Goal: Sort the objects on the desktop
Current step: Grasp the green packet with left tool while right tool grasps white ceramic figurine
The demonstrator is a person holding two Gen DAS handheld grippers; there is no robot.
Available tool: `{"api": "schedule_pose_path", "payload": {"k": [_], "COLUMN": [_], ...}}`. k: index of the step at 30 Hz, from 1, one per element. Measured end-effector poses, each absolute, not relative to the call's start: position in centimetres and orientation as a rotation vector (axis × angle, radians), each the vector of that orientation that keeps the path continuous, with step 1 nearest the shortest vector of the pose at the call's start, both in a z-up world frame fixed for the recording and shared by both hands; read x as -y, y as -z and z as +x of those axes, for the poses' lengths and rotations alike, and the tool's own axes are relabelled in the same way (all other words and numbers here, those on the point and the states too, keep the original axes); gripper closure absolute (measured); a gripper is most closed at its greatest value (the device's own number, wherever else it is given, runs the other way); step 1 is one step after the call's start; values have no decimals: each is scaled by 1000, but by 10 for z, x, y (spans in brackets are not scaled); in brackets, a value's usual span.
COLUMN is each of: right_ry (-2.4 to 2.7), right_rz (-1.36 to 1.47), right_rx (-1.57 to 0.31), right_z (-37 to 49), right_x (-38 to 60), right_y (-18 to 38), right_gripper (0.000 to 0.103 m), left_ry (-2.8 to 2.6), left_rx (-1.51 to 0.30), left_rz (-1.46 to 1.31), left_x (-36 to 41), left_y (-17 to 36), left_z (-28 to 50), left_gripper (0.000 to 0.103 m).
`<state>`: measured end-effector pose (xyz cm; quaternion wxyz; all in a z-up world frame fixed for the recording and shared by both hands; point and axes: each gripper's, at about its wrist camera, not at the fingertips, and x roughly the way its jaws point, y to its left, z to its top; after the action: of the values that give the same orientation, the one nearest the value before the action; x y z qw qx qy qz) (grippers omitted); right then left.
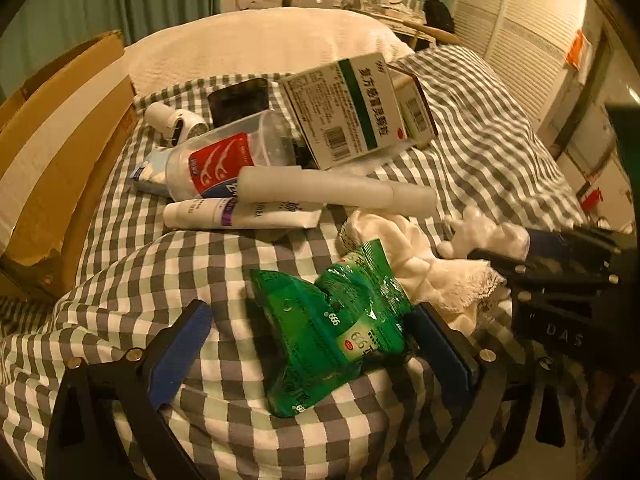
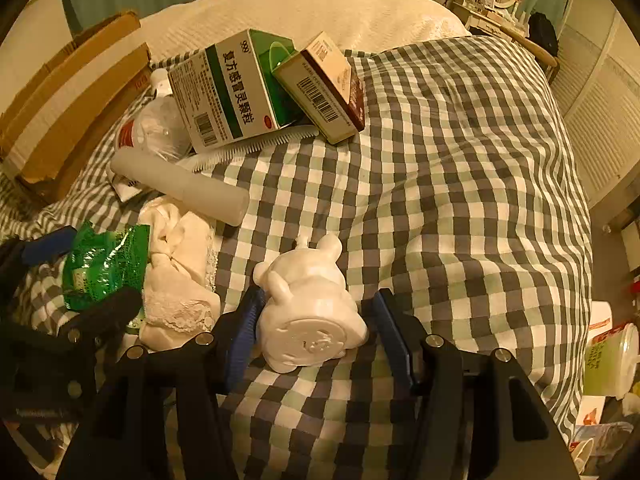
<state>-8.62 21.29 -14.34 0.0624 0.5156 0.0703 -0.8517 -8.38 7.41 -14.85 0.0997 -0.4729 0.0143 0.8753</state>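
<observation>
A green plastic packet [image 1: 332, 332] lies on the checked bedspread between the wide-open fingers of my left gripper [image 1: 316, 344]; its right edge is against the right pad, the left pad is apart from it. The packet also shows in the right wrist view [image 2: 104, 264]. A white figurine [image 2: 308, 312] lies on its side between the open fingers of my right gripper [image 2: 316, 336]; the left pad is beside it, the right pad stands clear. In the left wrist view the figurine [image 1: 488, 236] shows at the tip of my right gripper.
A pile lies further back: green-and-white medicine box [image 1: 344, 108], brown box [image 2: 324, 88], white tube bottle [image 1: 336, 190], floss jar [image 1: 224, 160], cream tube [image 1: 240, 216], comb [image 2: 256, 146], white cloth [image 2: 180, 276]. A cardboard box [image 1: 60, 152] stands left. The bed drops off right.
</observation>
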Motion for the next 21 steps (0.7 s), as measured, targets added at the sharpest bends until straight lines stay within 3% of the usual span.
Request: {"api": "schedule_pose_path", "payload": {"k": [2, 6, 12, 21], "right_ry": [2582, 2597, 2635, 2689], "right_rz": [1553, 1543, 1503, 1429], "right_rx": [-213, -217, -195, -146], "right_z": [-85, -82, -77, -61], "right_x": [-213, -212, -219, -228], "right_y": [143, 141, 133, 108], "right_gripper": [52, 53, 53, 53], "left_ry": [-2590, -2598, -2599, -2648], "left_rx": [-65, -133, -80, -38], "left_rz": [-1394, -1375, -1366, -1316], "left_x": [-75, -75, -63, -50], "left_y": [150, 148, 140, 120], "left_z": [-83, -81, -78, -73], "left_gripper": [17, 46, 55, 57]}}
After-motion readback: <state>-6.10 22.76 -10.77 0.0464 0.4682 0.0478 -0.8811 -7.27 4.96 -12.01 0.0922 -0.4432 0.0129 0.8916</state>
